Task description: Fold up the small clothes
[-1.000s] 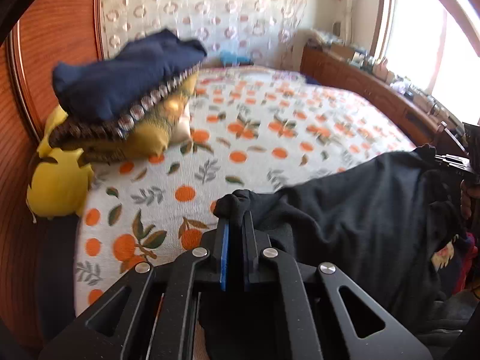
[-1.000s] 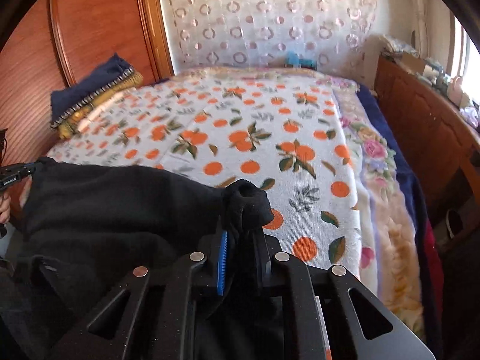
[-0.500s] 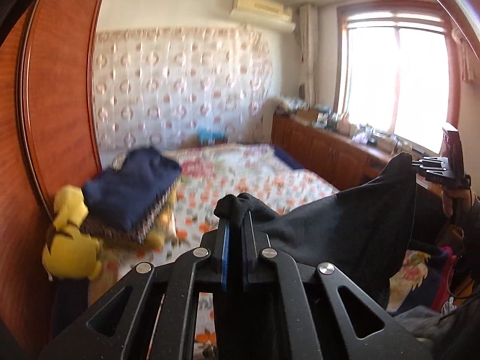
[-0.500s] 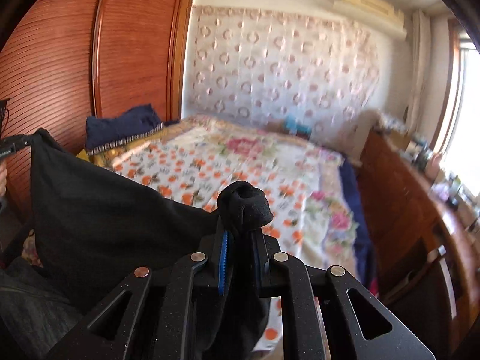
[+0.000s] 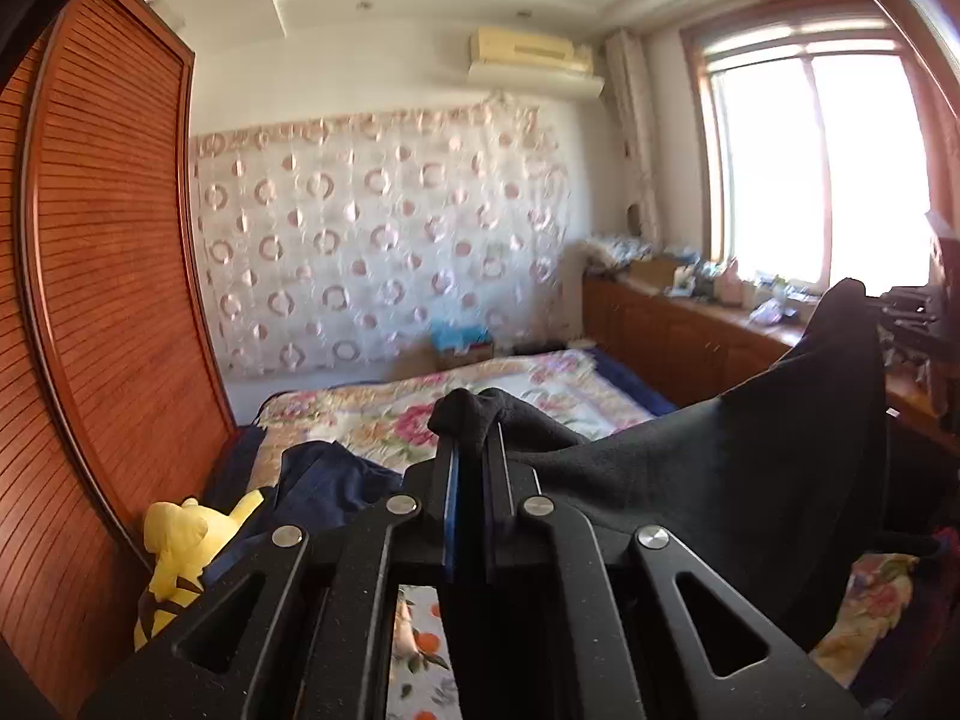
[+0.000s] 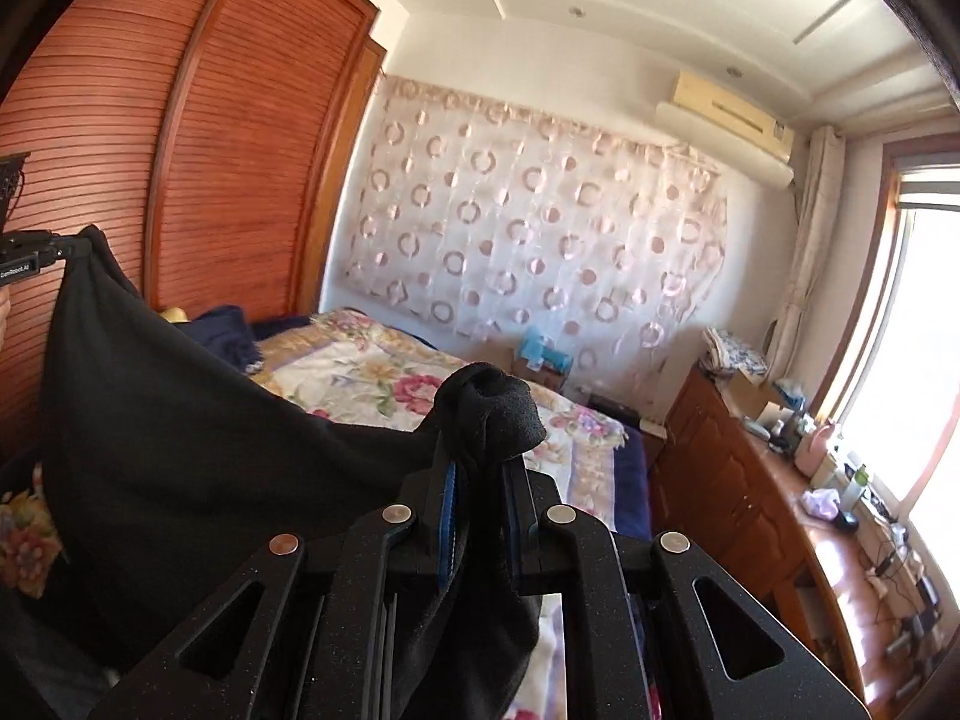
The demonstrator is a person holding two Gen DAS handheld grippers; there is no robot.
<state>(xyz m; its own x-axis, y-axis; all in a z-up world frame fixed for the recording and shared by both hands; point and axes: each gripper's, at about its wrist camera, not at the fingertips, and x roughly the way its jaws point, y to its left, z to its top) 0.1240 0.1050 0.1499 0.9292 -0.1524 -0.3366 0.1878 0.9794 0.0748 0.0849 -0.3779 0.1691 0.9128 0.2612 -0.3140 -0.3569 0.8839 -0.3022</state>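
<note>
A black garment point(image 5: 738, 480) hangs stretched between my two grippers, lifted high above the bed. My left gripper point(image 5: 474, 450) is shut on one bunched corner of it. My right gripper point(image 6: 483, 456) is shut on the other corner, and the cloth point(image 6: 180, 450) sags away to the left in the right wrist view. The right gripper shows at the far right of the left wrist view point(image 5: 918, 306), and the left gripper at the far left of the right wrist view point(image 6: 30, 252). The garment's lower part is hidden below both views.
The bed point(image 5: 540, 390) with a floral and orange-print cover lies below. A navy folded pile point(image 5: 324, 486) and a yellow plush toy point(image 5: 180, 540) sit by the wooden wardrobe point(image 5: 108, 300) on the left. A cluttered wooden cabinet point(image 6: 780, 510) runs under the window on the right.
Both grippers have risen and tilted upward with the black garment, so the views went from the bedspread to the far wall and ceiling. The garment now hangs in the air.
</note>
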